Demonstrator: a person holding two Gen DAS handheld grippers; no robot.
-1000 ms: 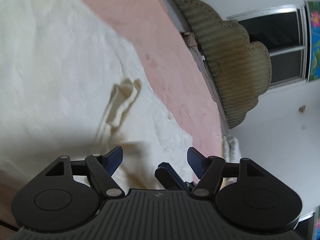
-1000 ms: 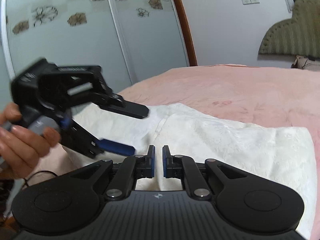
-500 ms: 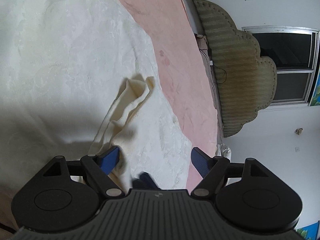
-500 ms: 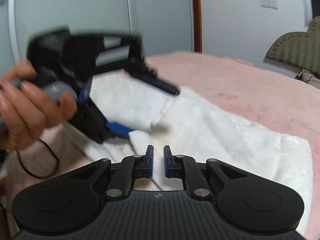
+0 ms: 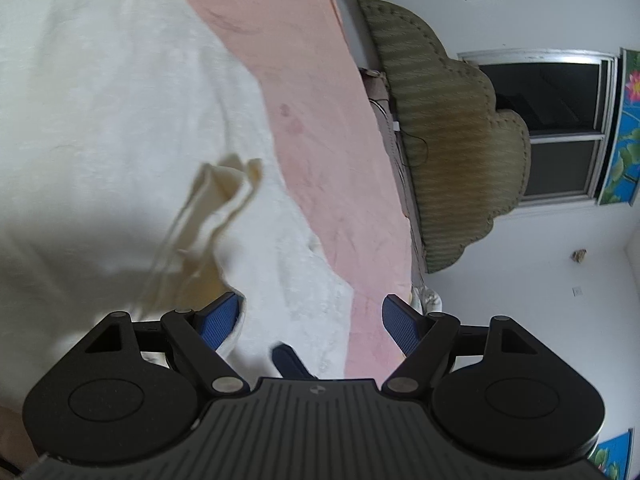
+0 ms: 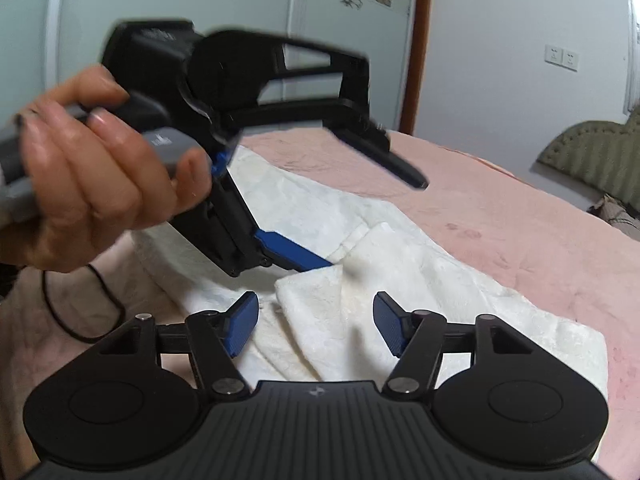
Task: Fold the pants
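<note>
Left wrist view: my left gripper [image 5: 314, 320] spread, nothing gripped; cream pants [image 5: 120, 128] lie ahead-left on the pink bed [image 5: 320, 140].
Right wrist view: my right gripper [image 6: 316, 326], jaws just opening, straddles a folded pants edge [image 6: 320, 300] unpinched; it sits nearer that edge.

Each view is taken from just behind its own gripper's fingers, tilted down and close over the white pants [image 5: 120, 128] on the pink bed [image 6: 500, 208] — the left view is rolled sideways — and both are shared.
</note>
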